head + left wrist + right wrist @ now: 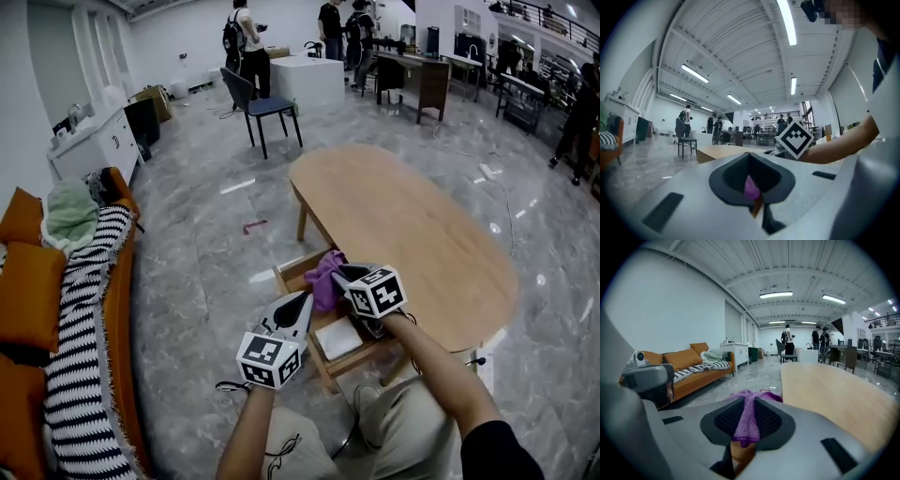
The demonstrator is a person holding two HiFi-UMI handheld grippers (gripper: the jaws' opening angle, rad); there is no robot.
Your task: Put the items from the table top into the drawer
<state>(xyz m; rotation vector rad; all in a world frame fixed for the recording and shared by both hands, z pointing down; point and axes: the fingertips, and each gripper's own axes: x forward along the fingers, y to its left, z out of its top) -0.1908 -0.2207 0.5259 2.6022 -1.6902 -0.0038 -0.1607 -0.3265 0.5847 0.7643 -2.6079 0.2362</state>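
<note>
- The right gripper's (747,417) two dark, mesh-textured pads (725,418) pinch one purple cloth (749,397), which is soft, nubbly and bunched.
- The left gripper (750,166), just left of it and nearer, has both jaws pressed together on nothing.
- The cloth hangs over one open, boxy wooden drawer (322,367). One flat white item (339,339) lies inside.
- The drawer juts from the near-left edge of one oval table (412,225) of smooth, pale wood.
</note>
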